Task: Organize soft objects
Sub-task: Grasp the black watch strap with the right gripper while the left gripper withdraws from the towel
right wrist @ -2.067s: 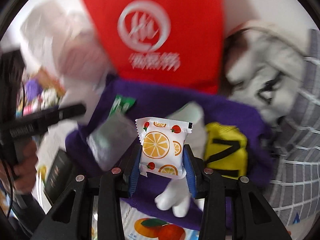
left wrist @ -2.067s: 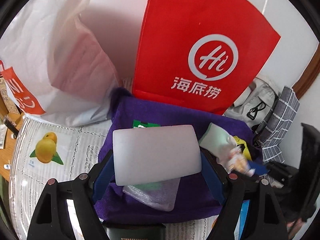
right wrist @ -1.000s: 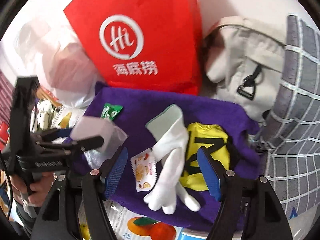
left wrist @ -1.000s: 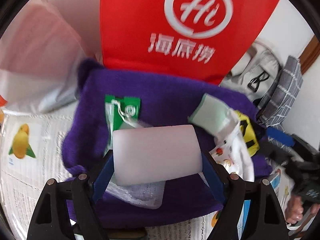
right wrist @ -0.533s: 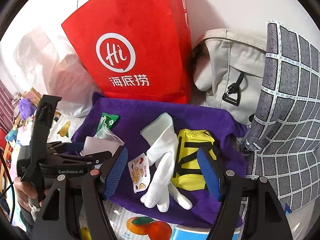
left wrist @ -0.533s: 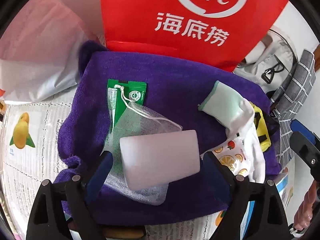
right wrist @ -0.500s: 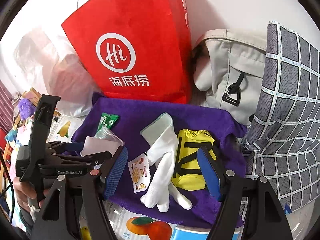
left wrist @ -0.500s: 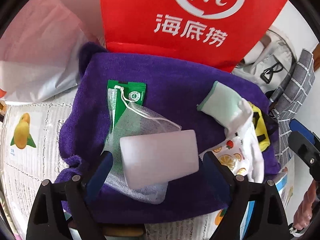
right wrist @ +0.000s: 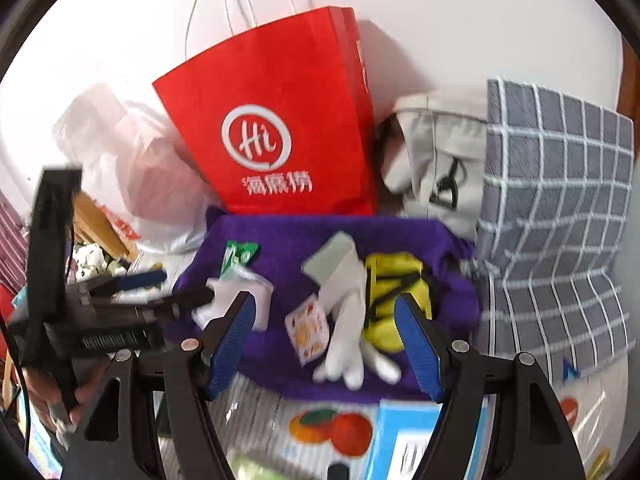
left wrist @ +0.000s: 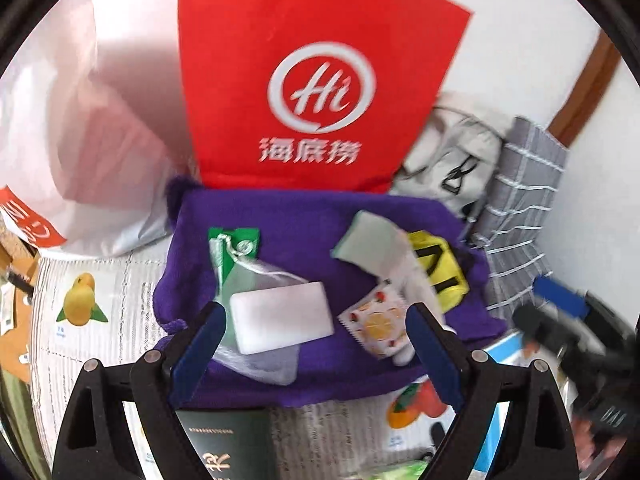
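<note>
A purple towel (left wrist: 288, 216) lies flat and carries the soft things. A white sponge block (left wrist: 282, 317) rests on a mesh drawstring pouch (left wrist: 260, 354) beside a green packet (left wrist: 236, 244). To the right lie an orange-print sachet (left wrist: 374, 326), a white glove (left wrist: 384, 252) and a yellow pouch (left wrist: 438, 270). My left gripper (left wrist: 316, 354) is open just in front of the sponge, not touching it. My right gripper (right wrist: 326, 342) is open and empty before the sachet (right wrist: 308, 330), glove (right wrist: 344, 316) and yellow pouch (right wrist: 394, 296).
A red paper bag (left wrist: 304, 92) stands behind the towel, a white plastic bag (left wrist: 80, 128) to its left, a beige bag (right wrist: 440, 168) and grey checked cloth (right wrist: 560, 220) to the right. A dark green booklet (left wrist: 228, 444) lies at the near edge on fruit-print paper (left wrist: 80, 300).
My left gripper opened and let go of the white sponge, which now lies on the mesh pouch; it has drawn back. My right gripper dropped the sachet earlier and has also pulled back.
</note>
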### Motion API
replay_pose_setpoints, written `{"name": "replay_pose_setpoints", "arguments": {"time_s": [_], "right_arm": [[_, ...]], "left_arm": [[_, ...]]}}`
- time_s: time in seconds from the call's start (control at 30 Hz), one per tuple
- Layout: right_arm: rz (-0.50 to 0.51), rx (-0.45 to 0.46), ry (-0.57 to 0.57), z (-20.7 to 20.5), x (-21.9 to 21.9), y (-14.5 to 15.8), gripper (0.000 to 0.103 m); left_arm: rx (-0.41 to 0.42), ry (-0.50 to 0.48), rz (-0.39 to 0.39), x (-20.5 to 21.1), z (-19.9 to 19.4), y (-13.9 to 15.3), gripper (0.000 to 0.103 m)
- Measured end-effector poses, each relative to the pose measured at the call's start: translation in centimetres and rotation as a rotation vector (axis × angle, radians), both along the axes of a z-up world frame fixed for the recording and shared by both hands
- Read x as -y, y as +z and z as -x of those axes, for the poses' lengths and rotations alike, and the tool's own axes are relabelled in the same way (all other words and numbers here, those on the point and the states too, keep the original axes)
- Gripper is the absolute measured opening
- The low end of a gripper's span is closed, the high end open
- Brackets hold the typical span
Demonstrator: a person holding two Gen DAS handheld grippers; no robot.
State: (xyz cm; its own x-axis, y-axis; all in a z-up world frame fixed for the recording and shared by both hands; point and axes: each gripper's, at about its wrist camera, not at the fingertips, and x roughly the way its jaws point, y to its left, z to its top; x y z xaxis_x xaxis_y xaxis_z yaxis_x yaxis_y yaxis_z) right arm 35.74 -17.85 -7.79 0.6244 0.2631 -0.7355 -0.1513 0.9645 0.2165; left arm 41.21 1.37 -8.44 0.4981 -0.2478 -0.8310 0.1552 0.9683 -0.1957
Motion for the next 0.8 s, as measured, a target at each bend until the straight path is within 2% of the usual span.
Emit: {"name": "replay_pose_setpoints", "arguments": {"time_s": [0.1,0.17,0.27,0.37,0.43,0.53,0.63,0.8], "right_arm": [[0.049,0.012,-0.006,3.3,0.5,0.1,0.072],[0.064,0.029,-0.027,6.1,1.3,0.1,0.072],[0.027,0.021,-0.044,9.8,2.6,-0.4,0.071],[0.006,-0.011,-0.036,13.1,3.7,-1.6,0.054],[0.013,-0.034,-0.029,15.0,4.1,-2.6,0.037],[0.028,-0.062,-0.001,17.5,4.1,-4.6,0.036],[0.02,-0.104,0.026,19.1,3.8,-7.2,0.036],[0.051,-0.169,0.074,19.6,1.9,-10.9,0.036]], "left_arm": [[0.021,-0.032,-0.021,0.5,0.9,1.0,0.09],[0.014,-0.057,-0.001,1.3,1.2,1.3,0.09],[0.038,-0.081,0.028,2.7,2.7,2.5,0.088],[0.103,-0.069,-0.014,3.4,5.1,4.0,0.088],[0.122,-0.072,-0.021,3.5,7.2,4.5,0.088],[0.106,-0.067,-0.004,2.9,9.8,4.0,0.088],[0.096,-0.044,-0.04,1.7,13.3,3.0,0.088],[0.091,0.014,-0.07,-1.2,18.9,1.1,0.088]]}}
